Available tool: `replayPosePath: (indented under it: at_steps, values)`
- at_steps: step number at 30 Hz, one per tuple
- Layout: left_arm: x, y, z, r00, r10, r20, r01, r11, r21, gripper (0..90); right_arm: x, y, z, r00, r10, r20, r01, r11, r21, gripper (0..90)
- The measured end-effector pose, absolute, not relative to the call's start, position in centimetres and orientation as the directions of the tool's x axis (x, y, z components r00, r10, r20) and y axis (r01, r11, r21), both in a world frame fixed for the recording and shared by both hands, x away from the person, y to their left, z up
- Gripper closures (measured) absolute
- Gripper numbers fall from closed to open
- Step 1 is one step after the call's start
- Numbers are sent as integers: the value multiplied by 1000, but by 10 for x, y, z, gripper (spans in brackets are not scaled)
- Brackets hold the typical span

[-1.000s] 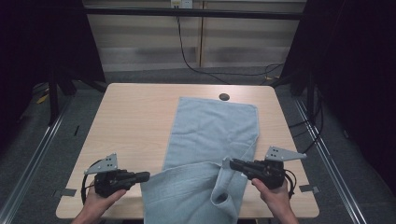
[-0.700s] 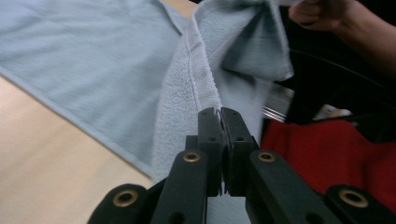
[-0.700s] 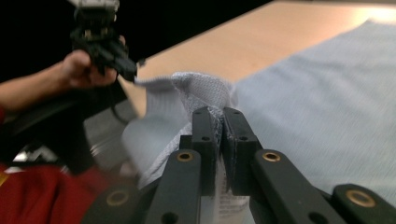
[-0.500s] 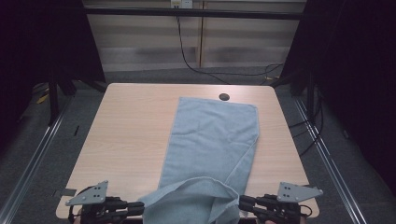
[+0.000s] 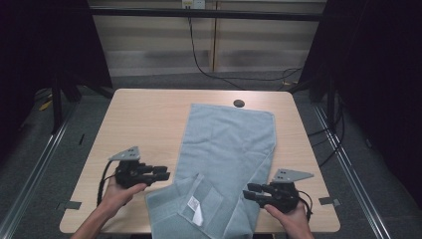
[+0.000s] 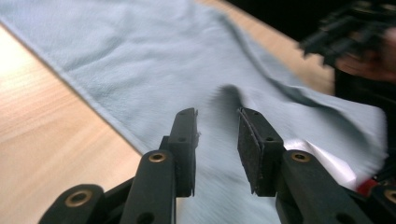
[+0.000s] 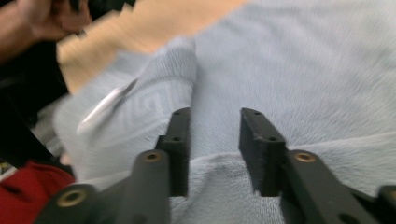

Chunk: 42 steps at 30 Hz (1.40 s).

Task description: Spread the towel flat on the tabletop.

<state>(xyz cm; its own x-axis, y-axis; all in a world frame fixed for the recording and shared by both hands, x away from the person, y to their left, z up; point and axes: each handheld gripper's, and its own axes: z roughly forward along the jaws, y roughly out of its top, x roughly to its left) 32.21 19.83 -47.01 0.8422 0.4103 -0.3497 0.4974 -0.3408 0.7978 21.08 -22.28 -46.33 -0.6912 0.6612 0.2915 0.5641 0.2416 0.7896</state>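
Observation:
A light blue towel lies lengthwise on the wooden table. Its near end is folded back, with a white label facing up. My left gripper lies low just left of the fold and points right. The right gripper points left at the towel's right edge. Both pairs of jaws have just been opening. In the left gripper view, my left gripper stands open over the towel with nothing pinched. In the right gripper view, my right gripper is likewise open above the towel, with the label beyond.
A small black round cap sits on the table near the towel's far edge. Bare wood stretches left of the towel. Metal rails run along both sides of the table, and cables lie on the floor behind it.
Both grippers have let go of the towel's near end, which now lies folded with its label up. The hands have come forward from the table's near edge, and the jaws stand apart.

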Motion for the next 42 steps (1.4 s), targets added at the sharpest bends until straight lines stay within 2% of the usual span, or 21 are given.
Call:
replayPosePath:
  at_steps: [2, 5, 9, 12, 15, 17, 21, 22, 27, 29, 30, 32, 34, 35, 38, 42]
  values:
    - [328, 187, -483, 843, 430, -323, 498, -397, 771, 653, 217, -217, -472, -689, 669, 279, 578, 275, 768, 588]
    - [324, 179, -493, 858, 403, -318, 487, -444, 752, 610, 221, -212, -481, -667, 695, 268, 607, 297, 737, 523]
    - [312, 177, -496, 878, 383, -289, 458, -491, 741, 551, 218, -211, -486, -656, 710, 256, 616, 308, 725, 487]
    - [306, 180, -498, 872, 394, -290, 467, -491, 735, 544, 216, -210, -479, -671, 686, 280, 598, 278, 752, 480]
    - [299, 180, -503, 883, 407, -235, 439, -535, 722, 545, 215, -196, -469, -709, 639, 299, 569, 268, 777, 471]
    - [296, 179, -503, 888, 406, -215, 423, -538, 729, 577, 217, -181, -468, -732, 615, 293, 552, 285, 784, 471]
    - [291, 176, -503, 907, 385, -170, 376, -562, 737, 782, 217, -149, -466, -806, 511, 300, 509, 337, 792, 526]
    - [290, 176, -503, 907, 386, -168, 376, -564, 735, 808, 215, -142, -466, -822, 480, 307, 500, 346, 794, 527]
    - [293, 181, -503, 883, 405, -236, 434, -517, 738, 829, 214, -114, -484, -839, 486, 246, 485, 463, 742, 454]
    - [292, 183, -500, 879, 405, -253, 443, -495, 747, 835, 212, -108, -495, -842, 497, 211, 481, 512, 712, 454]
    - [292, 184, -498, 878, 404, -258, 445, -485, 753, 836, 209, -107, -498, -848, 499, 180, 456, 512, 728, 479]
    - [291, 186, -495, 873, 403, -275, 454, -463, 762, 837, 205, -106, -497, -852, 511, 111, 421, 544, 726, 615]
    - [289, 188, -492, 873, 405, -271, 449, -454, 769, 837, 204, -108, -497, -850, 516, 109, 421, 538, 730, 812]
    - [289, 189, -490, 876, 401, -269, 444, -449, 776, 837, 204, -109, -497, -850, 513, 117, 422, 532, 734, 857]
    - [285, 190, -486, 878, 399, -266, 437, -438, 786, 837, 200, -113, -491, -857, 494, 144, 425, 522, 740, 889]
    - [278, 196, -478, 879, 396, -265, 427, -410, 806, 837, 194, -138, -472, -846, 482, 230, 450, 413, 792, 890]
